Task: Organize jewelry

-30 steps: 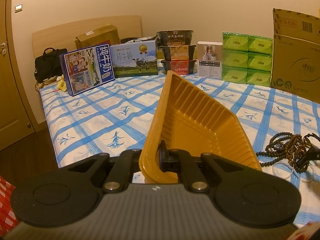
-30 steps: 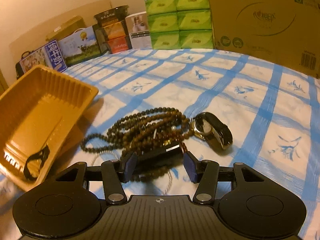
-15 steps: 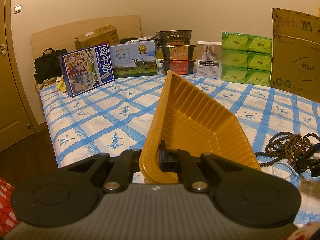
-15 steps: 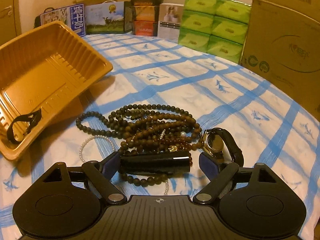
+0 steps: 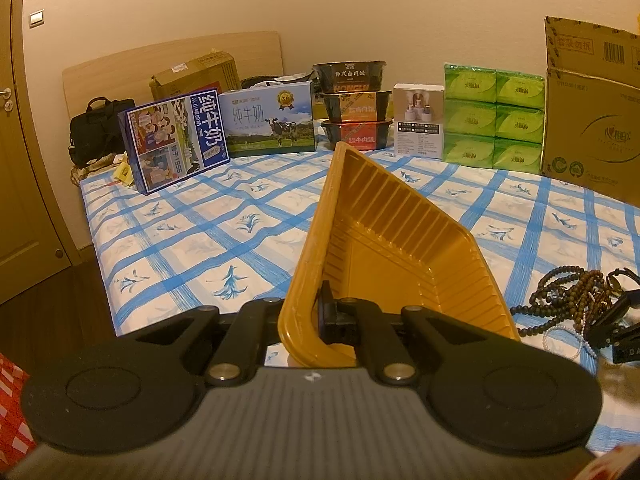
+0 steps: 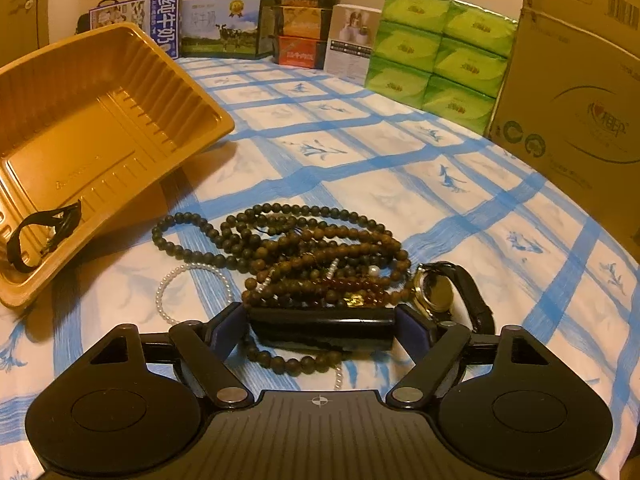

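Observation:
My left gripper [image 5: 320,316] is shut on the near rim of a golden plastic tray [image 5: 392,248] and holds it tilted up on its side. In the right wrist view the tray [image 6: 100,120] lies at the left with a black band [image 6: 44,236] in its low corner. My right gripper [image 6: 320,326] is low over a heap of brown bead strings [image 6: 304,248]. Its jaws are closing, and the blue pads touch both ends of a black bar [image 6: 320,328] lying on the beads. A gold-faced watch [image 6: 440,292] and a pearl bracelet [image 6: 176,284] lie beside the heap.
All this sits on a blue-checked sheet [image 6: 360,152]. Along the far edge stand milk cartons [image 5: 272,124], stacked food bowls [image 5: 354,108], a white box [image 5: 418,120], green tissue packs [image 5: 494,116] and a large cardboard box [image 5: 592,120]. Dark floor and a door [image 5: 16,160] lie to the left.
The right gripper rolled level and sank toward the bead heap. Its jaws spread wide around the black bar, then came in on its ends. The left gripper and tray stayed still.

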`<act>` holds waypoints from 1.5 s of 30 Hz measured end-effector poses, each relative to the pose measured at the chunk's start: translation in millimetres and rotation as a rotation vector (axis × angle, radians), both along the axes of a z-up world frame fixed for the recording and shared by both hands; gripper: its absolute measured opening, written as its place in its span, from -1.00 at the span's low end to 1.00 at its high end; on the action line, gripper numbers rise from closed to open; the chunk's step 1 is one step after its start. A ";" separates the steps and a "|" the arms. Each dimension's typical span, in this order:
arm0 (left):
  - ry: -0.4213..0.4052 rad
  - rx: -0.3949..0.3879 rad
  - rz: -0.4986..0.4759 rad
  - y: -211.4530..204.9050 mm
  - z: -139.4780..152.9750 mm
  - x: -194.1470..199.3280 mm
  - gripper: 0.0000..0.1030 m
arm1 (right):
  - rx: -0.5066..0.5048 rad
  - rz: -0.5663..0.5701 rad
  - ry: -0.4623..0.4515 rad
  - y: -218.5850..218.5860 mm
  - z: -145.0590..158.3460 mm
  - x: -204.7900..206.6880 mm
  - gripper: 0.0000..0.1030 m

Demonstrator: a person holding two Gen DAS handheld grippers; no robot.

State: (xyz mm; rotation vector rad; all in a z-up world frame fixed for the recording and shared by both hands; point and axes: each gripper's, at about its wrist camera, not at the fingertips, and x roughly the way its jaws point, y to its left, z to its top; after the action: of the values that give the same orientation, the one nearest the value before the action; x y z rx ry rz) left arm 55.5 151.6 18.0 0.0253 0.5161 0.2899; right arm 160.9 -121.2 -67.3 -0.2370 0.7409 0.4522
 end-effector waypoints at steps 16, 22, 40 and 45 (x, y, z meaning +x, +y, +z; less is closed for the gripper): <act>-0.007 0.008 -0.010 0.3 0.3 0.0 -0.89 | 0.216 0.085 -0.051 21.0 56.5 -26.5 0.47; -0.017 0.000 -0.017 0.7 0.9 -3.0 -0.88 | 0.301 0.294 -0.016 89.9 66.3 -37.9 0.47; -0.022 -0.007 -0.019 1.8 0.7 -3.7 -0.89 | 0.354 0.238 -0.009 82.4 55.3 -37.4 0.54; -0.019 -0.006 -0.017 2.7 0.3 -4.4 -0.89 | 0.257 0.023 0.004 24.3 35.0 -37.6 0.54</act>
State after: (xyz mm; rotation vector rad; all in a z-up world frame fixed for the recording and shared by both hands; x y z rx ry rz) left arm 51.1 154.3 18.3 0.0215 0.4975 0.2713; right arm 123.3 -96.9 -32.3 -0.0035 0.6771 0.5648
